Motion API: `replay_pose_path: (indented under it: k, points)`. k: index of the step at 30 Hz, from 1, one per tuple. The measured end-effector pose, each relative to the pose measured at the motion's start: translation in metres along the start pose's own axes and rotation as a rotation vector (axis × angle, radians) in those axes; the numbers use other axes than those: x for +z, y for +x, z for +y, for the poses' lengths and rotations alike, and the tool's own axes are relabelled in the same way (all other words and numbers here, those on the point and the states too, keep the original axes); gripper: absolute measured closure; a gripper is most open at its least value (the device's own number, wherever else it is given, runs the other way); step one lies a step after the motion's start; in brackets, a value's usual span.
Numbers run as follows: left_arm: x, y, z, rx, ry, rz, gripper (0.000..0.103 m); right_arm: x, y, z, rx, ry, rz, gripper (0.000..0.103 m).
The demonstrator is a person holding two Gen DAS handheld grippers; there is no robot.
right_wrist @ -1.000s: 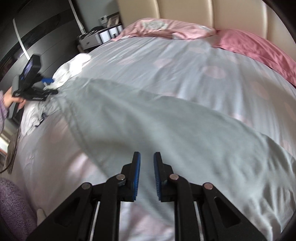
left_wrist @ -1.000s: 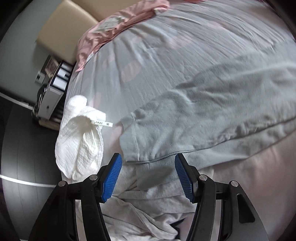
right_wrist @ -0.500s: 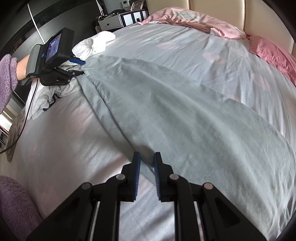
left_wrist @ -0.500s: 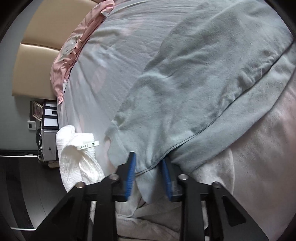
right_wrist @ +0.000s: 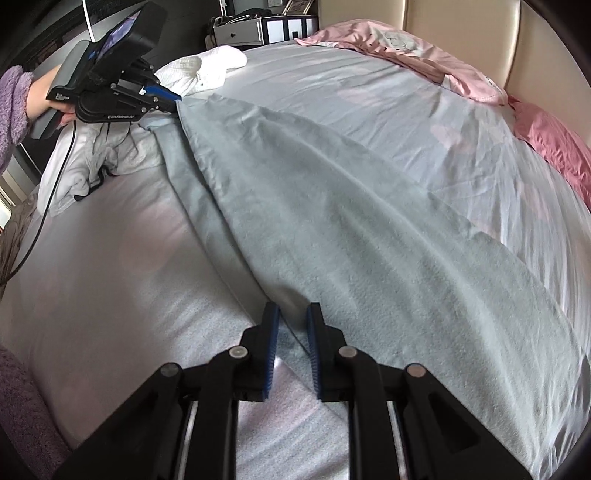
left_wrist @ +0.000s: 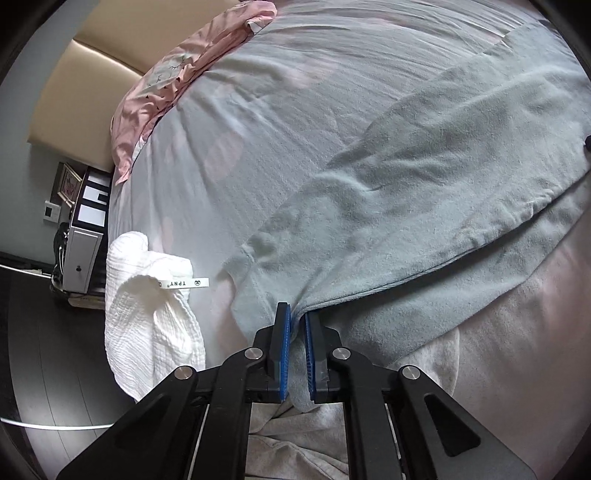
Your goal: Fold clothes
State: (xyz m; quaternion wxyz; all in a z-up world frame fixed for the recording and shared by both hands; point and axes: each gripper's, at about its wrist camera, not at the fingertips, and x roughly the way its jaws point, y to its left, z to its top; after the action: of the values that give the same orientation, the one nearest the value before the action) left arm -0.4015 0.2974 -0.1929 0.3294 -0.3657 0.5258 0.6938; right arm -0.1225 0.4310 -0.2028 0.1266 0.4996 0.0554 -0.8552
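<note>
A pale grey-green garment [left_wrist: 424, 206] lies spread across the bed, doubled over with two layered edges. It also shows in the right wrist view [right_wrist: 369, 229]. My left gripper [left_wrist: 297, 317] is shut on a corner of the garment near the bed's edge; it also shows in the right wrist view [right_wrist: 173, 99], held by a hand in a purple sleeve. My right gripper [right_wrist: 292, 314] is shut on the garment's near edge, with cloth between the blue pads.
A white textured cloth [left_wrist: 147, 310] with a label lies at the bed's edge beside the left gripper. Crumpled light grey clothes [right_wrist: 92, 158] lie near it. Pink pillows [right_wrist: 424, 59] and a beige headboard [right_wrist: 461, 29] are at the head. A nightstand [left_wrist: 85, 240] stands beside the bed.
My left gripper has closed from wide open onto the garment's corner. The right gripper stays shut on the near edge, and the garment now lies stretched between the two.
</note>
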Motion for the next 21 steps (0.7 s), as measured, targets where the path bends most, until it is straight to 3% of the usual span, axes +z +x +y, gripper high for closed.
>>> replay_pose_path:
  k: [10,11,14,21]
  points:
    - [-0.002,-0.006,0.006,0.007,-0.041,0.011,0.095,-0.001,0.002,0.008,-0.073,-0.086,-0.014,0.082]
    - [-0.002,-0.007,0.007,0.006,-0.044,0.010,0.095,-0.001,0.003,0.009,-0.081,-0.093,-0.019,0.083]
    - [-0.003,-0.010,0.007,0.011,-0.043,0.008,0.097,0.000,0.000,0.004,-0.066,-0.048,-0.026,0.099]
    - [-0.015,-0.026,0.014,0.027,-0.055,-0.001,0.100,0.004,-0.033,0.002,-0.048,-0.021,-0.093,0.100]
